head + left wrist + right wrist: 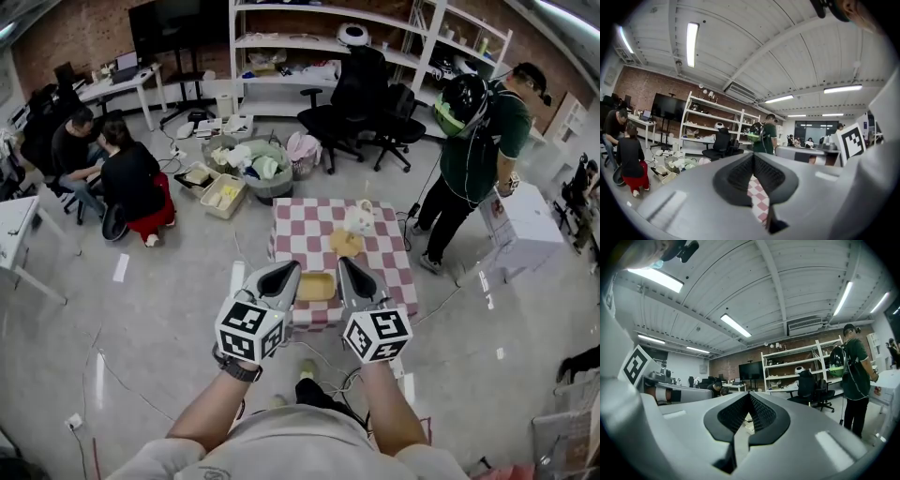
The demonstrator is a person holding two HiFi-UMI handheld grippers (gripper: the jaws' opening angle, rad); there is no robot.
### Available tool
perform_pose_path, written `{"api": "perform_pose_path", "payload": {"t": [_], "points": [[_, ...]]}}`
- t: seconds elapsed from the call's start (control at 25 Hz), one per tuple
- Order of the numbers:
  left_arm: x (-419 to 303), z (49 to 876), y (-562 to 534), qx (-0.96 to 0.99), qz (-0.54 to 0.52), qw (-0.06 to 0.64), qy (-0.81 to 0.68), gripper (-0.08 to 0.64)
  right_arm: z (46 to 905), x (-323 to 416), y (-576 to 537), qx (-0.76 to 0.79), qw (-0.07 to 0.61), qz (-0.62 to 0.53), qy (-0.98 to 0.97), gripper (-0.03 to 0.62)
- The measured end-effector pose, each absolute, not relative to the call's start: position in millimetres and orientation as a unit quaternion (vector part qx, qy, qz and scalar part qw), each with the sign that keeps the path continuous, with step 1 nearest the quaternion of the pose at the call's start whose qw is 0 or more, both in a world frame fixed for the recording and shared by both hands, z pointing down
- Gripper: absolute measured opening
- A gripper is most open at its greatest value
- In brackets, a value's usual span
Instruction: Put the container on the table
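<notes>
Tan container (315,286) lay crosswise on the checked table (305,230), ahead between your left gripper (289,274) and right gripper (347,270), both pinched together, empty.

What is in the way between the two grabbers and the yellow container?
Nothing visible. The yellow container sits on the checked table near its front edge. In the head view the left gripper and right gripper, both shut and empty, show on either side of it.
</notes>
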State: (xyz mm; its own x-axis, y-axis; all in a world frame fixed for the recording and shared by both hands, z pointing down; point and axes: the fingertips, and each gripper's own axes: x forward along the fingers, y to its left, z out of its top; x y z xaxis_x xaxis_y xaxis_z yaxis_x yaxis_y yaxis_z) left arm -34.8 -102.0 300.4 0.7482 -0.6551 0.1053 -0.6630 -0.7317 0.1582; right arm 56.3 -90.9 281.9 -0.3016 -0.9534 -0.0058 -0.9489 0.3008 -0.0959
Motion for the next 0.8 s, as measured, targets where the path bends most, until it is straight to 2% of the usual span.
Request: {"api": "perform_pose_path", "payload": {"t": [0.8], "points": [[-39.0,298.7,-96.6,0.928,0.019,0.091,-0.361,0.006,284.1,51.6,-84.3,-0.590,0.028,-0.035,0.806,0.009]]}}
